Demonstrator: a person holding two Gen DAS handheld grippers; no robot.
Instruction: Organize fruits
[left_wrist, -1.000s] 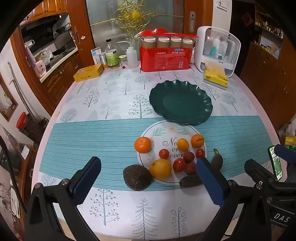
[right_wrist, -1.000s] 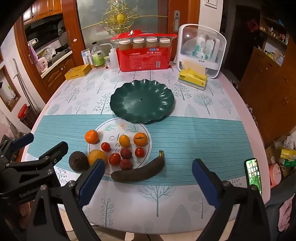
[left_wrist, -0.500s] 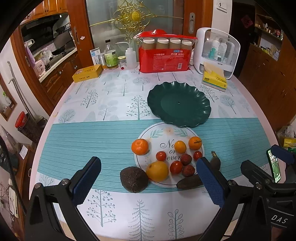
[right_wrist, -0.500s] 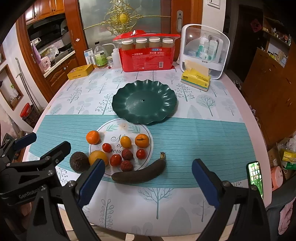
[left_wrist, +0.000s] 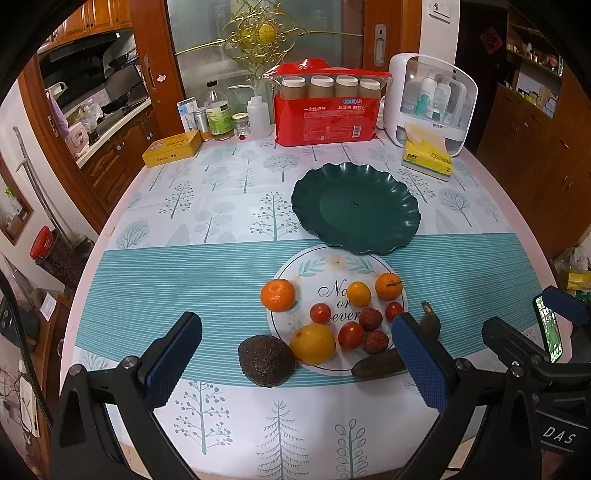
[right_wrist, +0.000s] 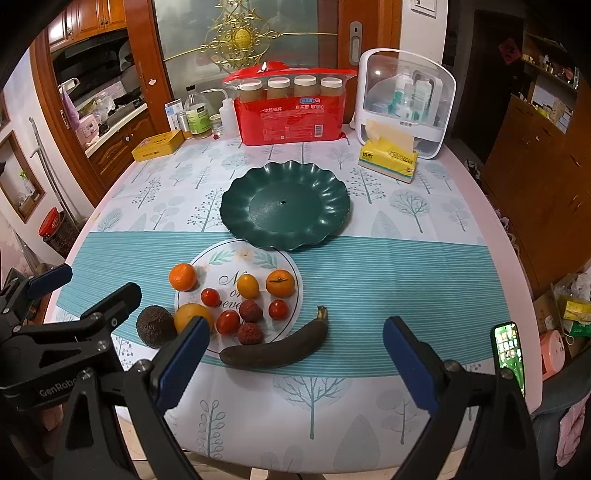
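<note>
1. The left tool (left_wrist: 295, 362) hangs over the near edge of the table (left_wrist: 221, 424), level and pointing forward, its two blue pads wide apart and holding nothing
2. The right tool (right_wrist: 295, 362) is posed the same way beside it, jaws spread wide and empty; each tool shows at the edge of the other's view
3. Just ahead of the left tool, between its pads, lie a dark avocado (left_wrist: 266, 360) on the cloth and a large orange (left_wrist: 313, 343) touching it on the round printed mat (left_wrist: 332, 266)
4. Ahead of the right tool's opening a blackened banana (right_wrist: 277, 349) lies across the mat's near edge, stem toward the far right
5. Further on the mat sit three small tomatoes (left_wrist: 351, 334), two dark red lychees (left_wrist: 376, 340), a small yellow citrus (left_wrist: 358, 293) and a tangerine (left_wrist: 388, 286); another tangerine (left_wrist: 277, 294) sits at the mat's left rim
6. Beyond the mat stands an empty green scalloped plate (left_wrist: 369, 177), its near rim overlapping the mat's far edge
7. Farthest away are a red pack of cups (left_wrist: 325, 118) and a yellow tissue pack (left_wrist: 428, 157)
</note>
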